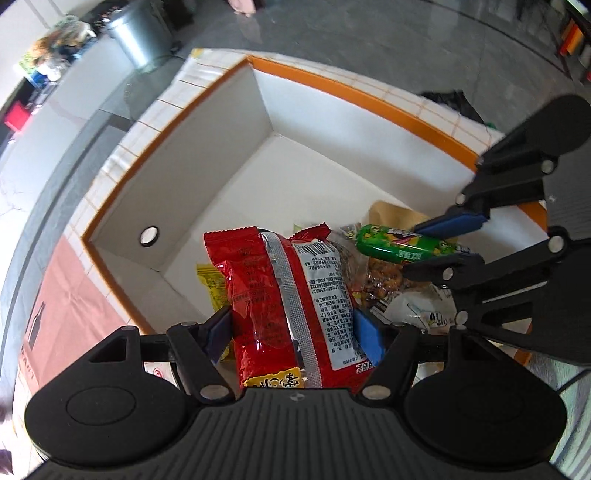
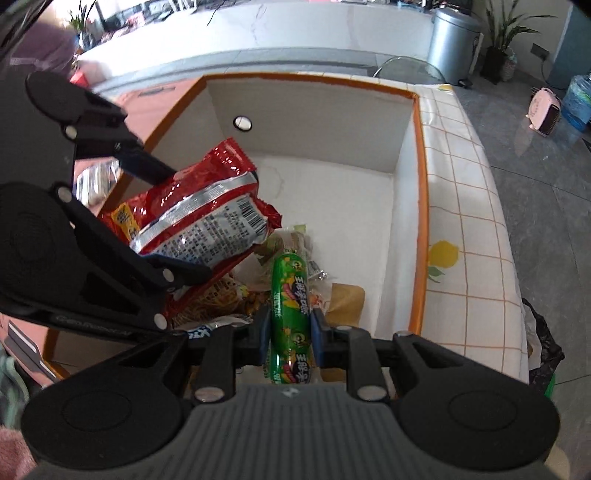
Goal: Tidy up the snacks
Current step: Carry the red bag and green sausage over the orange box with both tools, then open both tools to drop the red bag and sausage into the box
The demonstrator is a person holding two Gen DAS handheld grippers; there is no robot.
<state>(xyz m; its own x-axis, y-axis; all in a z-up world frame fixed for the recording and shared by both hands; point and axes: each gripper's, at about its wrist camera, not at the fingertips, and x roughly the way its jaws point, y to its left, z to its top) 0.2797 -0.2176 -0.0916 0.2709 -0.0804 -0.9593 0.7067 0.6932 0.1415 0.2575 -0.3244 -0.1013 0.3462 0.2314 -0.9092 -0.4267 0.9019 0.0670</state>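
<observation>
Gripping the red packet (image 1: 284, 295), the left gripper (image 1: 295, 328) is holding its jaws wide around the packet's sides, hanging it over the box (image 1: 177, 147). Beside it, the right gripper (image 2: 288, 332) is pinching the green sausage (image 2: 290, 306) tight over the snack pile (image 1: 384, 284) lying in the box's near corner

You are seeing a metal bin (image 2: 452, 40) standing on the grey floor (image 2: 535, 155), a potted plant (image 2: 506, 33) just beside it, and a small pink heater (image 2: 545, 114) sitting near a blue water bottle (image 2: 578, 101). A black bag (image 2: 543, 343) is hanging at the checked tablecloth's (image 2: 469, 206) edge.
</observation>
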